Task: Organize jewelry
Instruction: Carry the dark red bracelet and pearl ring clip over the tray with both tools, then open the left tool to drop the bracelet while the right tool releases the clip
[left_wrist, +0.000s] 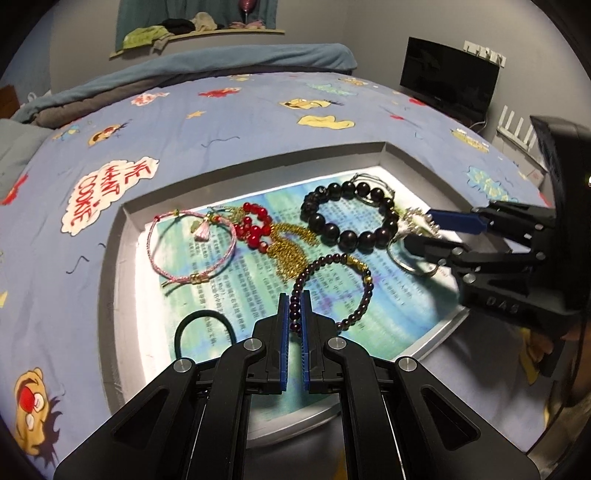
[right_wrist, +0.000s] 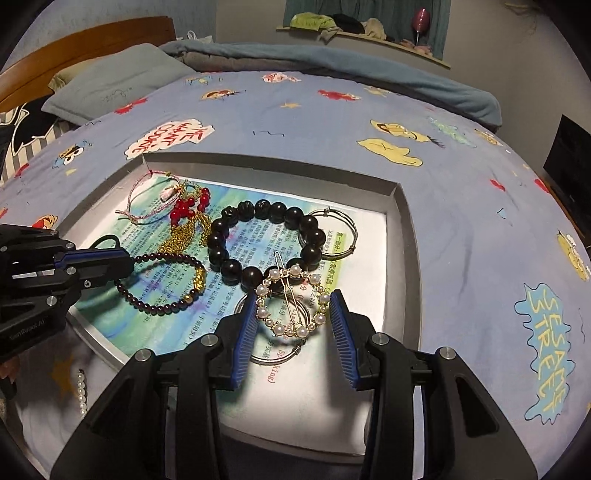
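A shallow grey tray (left_wrist: 110, 280) lined with printed paper lies on the bed and holds the jewelry. My left gripper (left_wrist: 294, 302) is shut on a dark purple bead bracelet (left_wrist: 354, 314) with gold beads; the bracelet also shows in the right wrist view (right_wrist: 162, 306). My right gripper (right_wrist: 293, 295) is open, its fingers on either side of a round pearl hair clip (right_wrist: 291, 299). A large black bead bracelet (right_wrist: 266, 240) lies just beyond the clip. A silver hoop (right_wrist: 280, 354) lies under the clip.
A pink cord bracelet (left_wrist: 192, 243), red beads with a gold chain (left_wrist: 258, 229), a black hair tie (left_wrist: 203, 325) and a silver bangle (right_wrist: 340, 232) lie in the tray. A pearl strand (right_wrist: 81, 391) lies outside it. A black monitor (left_wrist: 448, 79) stands beyond the bed.
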